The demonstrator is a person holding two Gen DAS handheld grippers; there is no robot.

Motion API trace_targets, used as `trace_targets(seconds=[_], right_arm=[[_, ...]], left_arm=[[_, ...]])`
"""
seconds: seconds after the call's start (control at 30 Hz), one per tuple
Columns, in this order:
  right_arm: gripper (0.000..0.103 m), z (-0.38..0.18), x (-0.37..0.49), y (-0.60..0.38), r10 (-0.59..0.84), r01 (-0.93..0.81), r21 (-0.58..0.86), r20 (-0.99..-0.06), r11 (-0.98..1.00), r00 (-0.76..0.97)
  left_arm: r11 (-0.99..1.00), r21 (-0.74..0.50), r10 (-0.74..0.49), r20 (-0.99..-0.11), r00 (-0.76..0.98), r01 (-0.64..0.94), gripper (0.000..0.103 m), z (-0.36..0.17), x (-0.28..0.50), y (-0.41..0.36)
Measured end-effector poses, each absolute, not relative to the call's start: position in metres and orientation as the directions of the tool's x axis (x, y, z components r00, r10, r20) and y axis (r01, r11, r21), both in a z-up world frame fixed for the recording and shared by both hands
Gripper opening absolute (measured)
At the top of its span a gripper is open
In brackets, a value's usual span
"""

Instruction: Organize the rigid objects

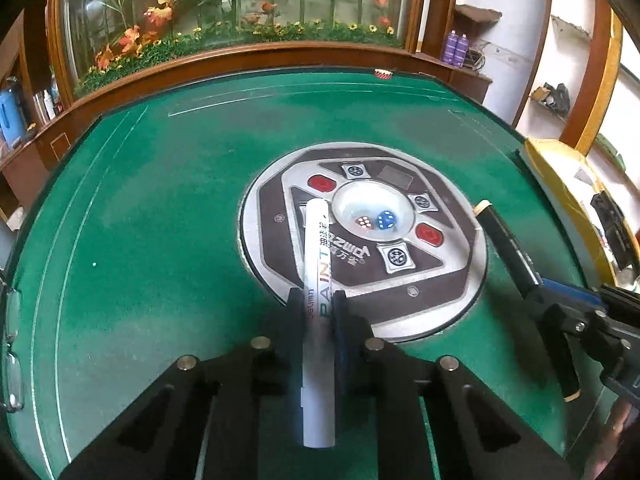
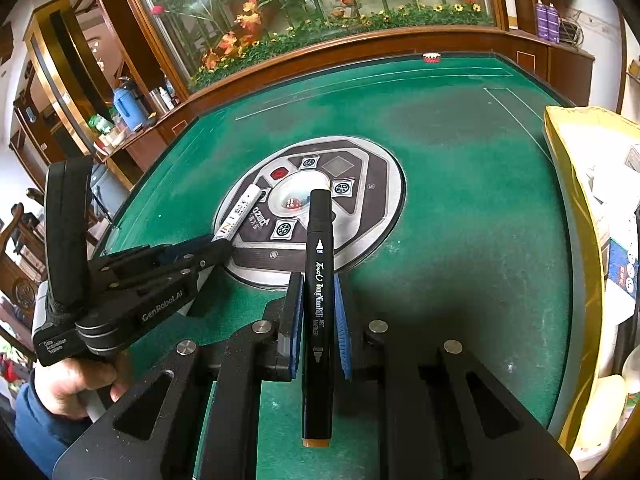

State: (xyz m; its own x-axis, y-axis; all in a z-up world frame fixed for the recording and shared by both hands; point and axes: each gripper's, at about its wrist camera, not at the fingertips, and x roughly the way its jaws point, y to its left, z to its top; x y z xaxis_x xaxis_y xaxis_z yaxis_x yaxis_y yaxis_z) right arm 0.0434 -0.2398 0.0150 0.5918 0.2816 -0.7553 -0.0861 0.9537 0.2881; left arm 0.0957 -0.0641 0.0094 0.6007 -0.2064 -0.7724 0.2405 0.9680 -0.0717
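My left gripper (image 1: pixel 318 300) is shut on a white paint marker (image 1: pixel 318 280) that points forward over the green felt table (image 1: pixel 160 220). My right gripper (image 2: pixel 318 284) is shut on a black art marker (image 2: pixel 319 300), also pointing forward. Each gripper shows in the other's view: the right one (image 1: pixel 532 288) with the black marker (image 1: pixel 508 240) at the right edge, the left one (image 2: pixel 224 246) with the white marker (image 2: pixel 238 212) at the left. Both hover near the table's round central panel (image 2: pixel 372 216).
The central panel (image 1: pixel 440 280) has a clear dome with two dice (image 1: pixel 376 221). A yellow bag (image 2: pixel 576 184) of items stands along the table's right edge. A small red object (image 2: pixel 431 57) lies at the far edge. A wooden cabinet with flowers stands behind.
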Motion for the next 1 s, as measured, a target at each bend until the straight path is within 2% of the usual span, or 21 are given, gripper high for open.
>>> trace_targets(seconds=[0.3, 0.63, 1.0], right_arm=[[0.014, 0.016, 0.044, -0.239, 0.279, -0.082, 0.29, -0.748, 0.953, 0.602], [0.015, 0.032, 0.034, -0.263, 0.278, -0.042, 0.338, -0.692, 0.94, 0.666], [0.014, 0.065, -0.008, -0.342, 0.146, 0.102, 0.345, -0.622, 0.933, 0.769]], left_arm=[[0.963, -0.111, -0.251, -0.692, 0.676, 0.244, 0.013, 0.033, 0.083, -0.066], [0.932, -0.151, -0.349, -0.617, 0.706, 0.328, 0.013, 0.056, 0.057, -0.109], [0.862, -0.217, -0.487, -0.599, 0.636, 0.457, 0.013, 0.074, 0.047, -0.198]])
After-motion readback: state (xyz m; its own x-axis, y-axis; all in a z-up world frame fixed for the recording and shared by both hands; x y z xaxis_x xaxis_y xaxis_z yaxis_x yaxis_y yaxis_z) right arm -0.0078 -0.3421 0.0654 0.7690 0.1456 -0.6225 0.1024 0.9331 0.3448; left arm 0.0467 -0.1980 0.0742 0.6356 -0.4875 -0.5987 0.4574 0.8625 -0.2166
